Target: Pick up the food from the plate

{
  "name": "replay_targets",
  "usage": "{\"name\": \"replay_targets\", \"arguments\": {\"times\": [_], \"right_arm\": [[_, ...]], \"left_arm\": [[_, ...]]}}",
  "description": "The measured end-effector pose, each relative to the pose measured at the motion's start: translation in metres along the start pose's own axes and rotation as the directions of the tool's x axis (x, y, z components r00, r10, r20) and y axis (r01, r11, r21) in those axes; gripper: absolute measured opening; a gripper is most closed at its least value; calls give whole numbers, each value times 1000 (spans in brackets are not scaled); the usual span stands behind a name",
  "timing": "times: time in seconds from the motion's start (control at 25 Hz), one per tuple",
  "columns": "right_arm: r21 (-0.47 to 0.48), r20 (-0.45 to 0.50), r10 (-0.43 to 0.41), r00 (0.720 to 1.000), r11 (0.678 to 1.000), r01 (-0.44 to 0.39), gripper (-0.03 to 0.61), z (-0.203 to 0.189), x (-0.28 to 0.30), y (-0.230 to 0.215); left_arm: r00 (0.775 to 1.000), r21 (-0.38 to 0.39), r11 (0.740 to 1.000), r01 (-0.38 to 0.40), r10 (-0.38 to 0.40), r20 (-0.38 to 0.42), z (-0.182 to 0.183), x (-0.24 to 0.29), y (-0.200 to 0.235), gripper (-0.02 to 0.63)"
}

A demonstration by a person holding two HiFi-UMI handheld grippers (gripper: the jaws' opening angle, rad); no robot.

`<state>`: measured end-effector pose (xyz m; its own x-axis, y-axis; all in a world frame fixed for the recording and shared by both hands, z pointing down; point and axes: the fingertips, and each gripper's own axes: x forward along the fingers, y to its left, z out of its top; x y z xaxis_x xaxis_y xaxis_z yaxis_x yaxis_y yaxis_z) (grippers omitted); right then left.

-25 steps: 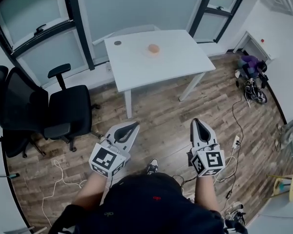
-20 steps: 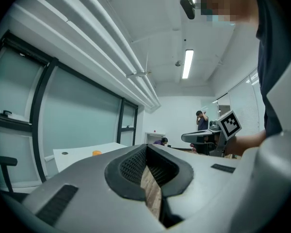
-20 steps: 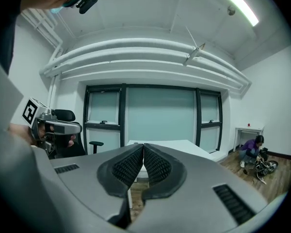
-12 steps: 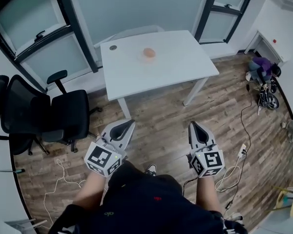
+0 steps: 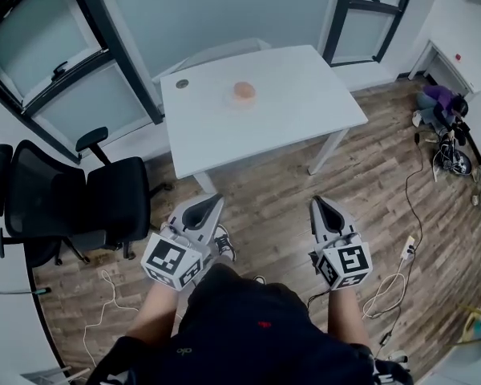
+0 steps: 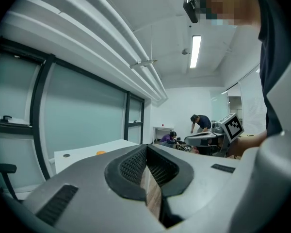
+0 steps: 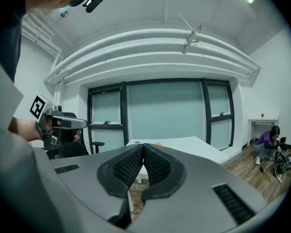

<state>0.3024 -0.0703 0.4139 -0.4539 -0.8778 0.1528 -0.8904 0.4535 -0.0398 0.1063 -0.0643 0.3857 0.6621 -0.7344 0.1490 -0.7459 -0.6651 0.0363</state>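
A round orange piece of food (image 5: 243, 91) lies on a pale plate (image 5: 233, 100) on the white table (image 5: 297, 95) at the far side of the room. Both grippers are held low over the wooden floor, well short of the table. My left gripper (image 5: 212, 202) is shut with nothing in it, and its pads meet in the left gripper view (image 6: 146, 147). My right gripper (image 5: 318, 202) is likewise shut and empty (image 7: 143, 146). The food shows small and far off past the jaws (image 6: 101, 153) (image 7: 157, 143).
Black office chairs (image 5: 104, 195) stand to the left of the table. A small dark disc (image 5: 181, 83) lies on the table's left corner. Cables (image 5: 397, 283) trail on the floor at right. A person (image 5: 441, 101) crouches at the far right. Glass walls stand behind the table.
The table has drawn slightly nearer and lower in the head view as the person steps forward. Both grippers keep their place in front of the body and stay shut.
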Motion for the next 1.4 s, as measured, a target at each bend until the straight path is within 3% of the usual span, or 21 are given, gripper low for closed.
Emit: {"name": "replay_targets", "arguments": {"times": [0.28, 0.6, 0.88, 1.12, 1.4], "right_arm": [[-43, -11, 32, 999, 999, -32, 25, 21, 98, -4], [-84, -28, 70, 997, 994, -72, 25, 53, 235, 5], [-81, -35, 61, 997, 995, -64, 25, 64, 325, 9], [-100, -68, 60, 996, 993, -66, 25, 55, 373, -17], [-104, -136, 144, 980, 982, -158, 26, 32, 435, -59]], "left_arm": [[1000, 4, 1000, -11, 11, 29, 13, 44, 85, 20], [999, -30, 999, -34, 35, 37, 19, 85, 213, 20], [999, -32, 999, -38, 39, 24, 20, 109, 306, 20], [998, -47, 997, -68, 68, -3, 16, 136, 339, 20], [989, -64, 988, -141, 137, -65, -1, 174, 342, 20]]}}
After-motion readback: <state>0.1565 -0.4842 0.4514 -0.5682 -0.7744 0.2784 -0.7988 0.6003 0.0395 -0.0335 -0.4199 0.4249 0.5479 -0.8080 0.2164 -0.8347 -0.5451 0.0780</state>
